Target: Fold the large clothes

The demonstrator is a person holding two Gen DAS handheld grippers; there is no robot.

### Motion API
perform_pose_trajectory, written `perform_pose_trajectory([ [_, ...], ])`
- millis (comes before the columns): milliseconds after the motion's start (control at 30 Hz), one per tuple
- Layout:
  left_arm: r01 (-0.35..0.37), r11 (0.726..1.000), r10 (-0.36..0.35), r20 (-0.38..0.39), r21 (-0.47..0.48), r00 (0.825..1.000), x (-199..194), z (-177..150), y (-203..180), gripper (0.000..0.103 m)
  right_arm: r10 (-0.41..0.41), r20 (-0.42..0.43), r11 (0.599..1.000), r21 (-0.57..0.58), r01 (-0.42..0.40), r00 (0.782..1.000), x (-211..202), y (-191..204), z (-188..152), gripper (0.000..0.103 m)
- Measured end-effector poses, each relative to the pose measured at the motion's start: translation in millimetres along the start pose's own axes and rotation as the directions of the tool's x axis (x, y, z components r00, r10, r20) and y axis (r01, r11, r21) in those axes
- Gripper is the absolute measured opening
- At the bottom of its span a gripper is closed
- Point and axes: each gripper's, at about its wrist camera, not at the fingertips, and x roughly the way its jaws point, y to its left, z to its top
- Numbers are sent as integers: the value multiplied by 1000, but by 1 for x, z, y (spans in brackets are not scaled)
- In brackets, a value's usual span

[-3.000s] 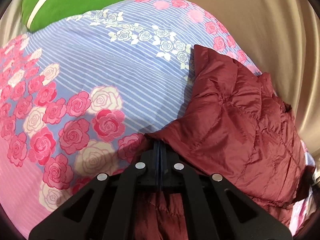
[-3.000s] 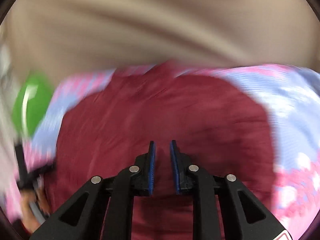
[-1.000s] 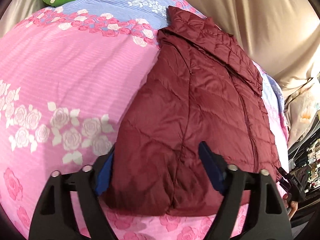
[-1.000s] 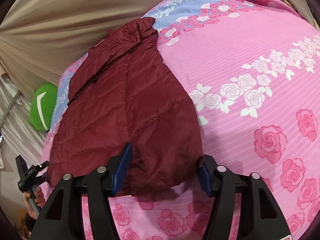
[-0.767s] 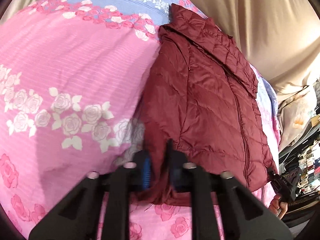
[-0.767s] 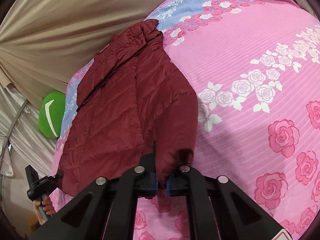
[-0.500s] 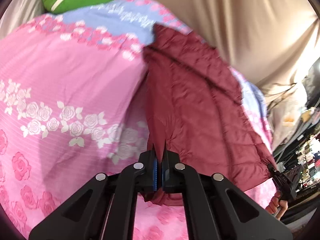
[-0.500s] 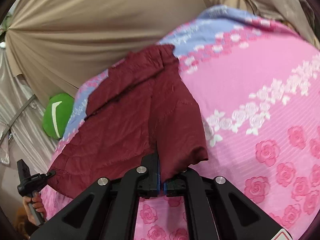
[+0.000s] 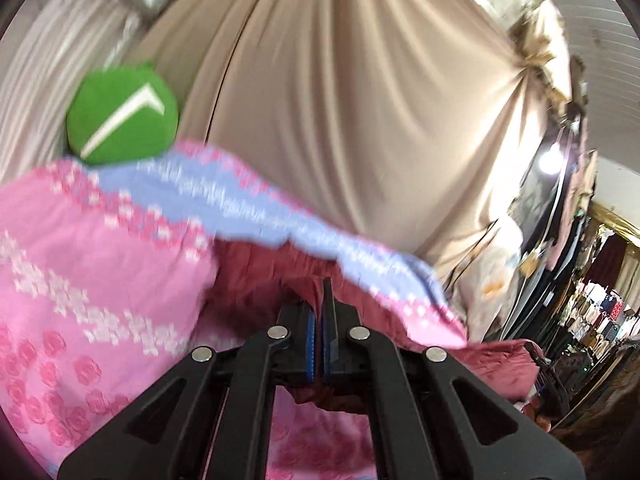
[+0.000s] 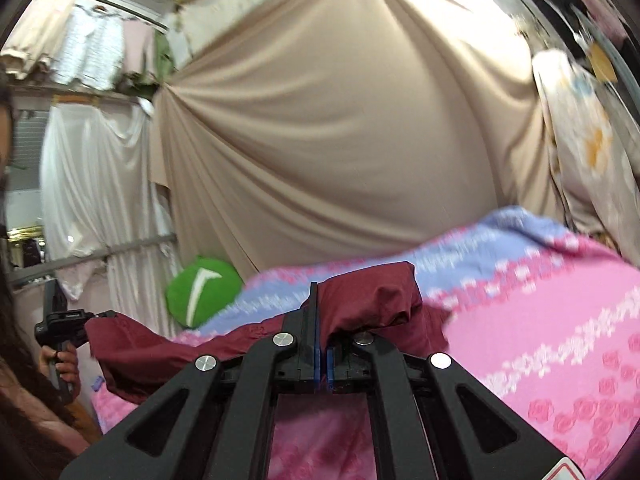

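In the left wrist view, your left gripper (image 9: 319, 344) is pinching the hem of the maroon quilted jacket (image 9: 256, 280), its blue pads pressed together on the fabric. The jacket is hanging ahead of the fingers and trailing right along the bed's edge. Behind it the pink and blue floral bedspread (image 9: 100, 264) is lying blurred, with a green cushion (image 9: 122, 118) at its far end against the beige curtain (image 9: 360, 112).

In the right wrist view, your right gripper (image 10: 322, 354) is clamping another part of the jacket (image 10: 372, 300), which is bunching over the right finger and stretching left toward your other gripper (image 10: 60, 328). The bedspread (image 10: 540, 300) is spreading out to the right.
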Motion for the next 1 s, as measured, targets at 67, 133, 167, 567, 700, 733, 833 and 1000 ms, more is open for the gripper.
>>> perform_pose_trajectory([
  [67, 3, 1000, -4, 34, 18, 999, -10, 6, -8, 1, 25, 44, 1000, 0, -25, 999, -11, 5, 10, 2],
  [133, 5, 1000, -6, 37, 28, 999, -8, 11, -11, 1, 52, 70, 998, 32, -55, 996, -9, 0, 18, 2],
  [167, -5, 999, 5, 23, 32, 1000, 1, 14, -11, 1, 55, 71, 997, 45, -59, 996, -6, -3, 19, 2],
  [567, -259, 961, 273, -208, 95, 939, 199, 17, 48, 1, -127, -171, 972, 176, 157, 977, 153, -78, -3, 2],
  [700, -332, 938, 347, -275, 99, 897, 262, 12, 77, 1, -183, -267, 951, 196, 240, 946, 211, -103, -18, 2],
  [733, -345, 933, 361, -286, 104, 888, 273, 11, 82, 1, -195, -287, 947, 194, 257, 938, 223, -109, -22, 2],
  [833, -384, 917, 396, -328, 104, 858, 306, 6, 98, 1, -216, -349, 927, 219, 304, 912, 258, -130, -33, 2],
  [1000, -417, 906, 413, -383, 78, 826, 344, -5, 125, 1, -251, -443, 895, 234, 381, 861, 304, -157, -56, 2],
])
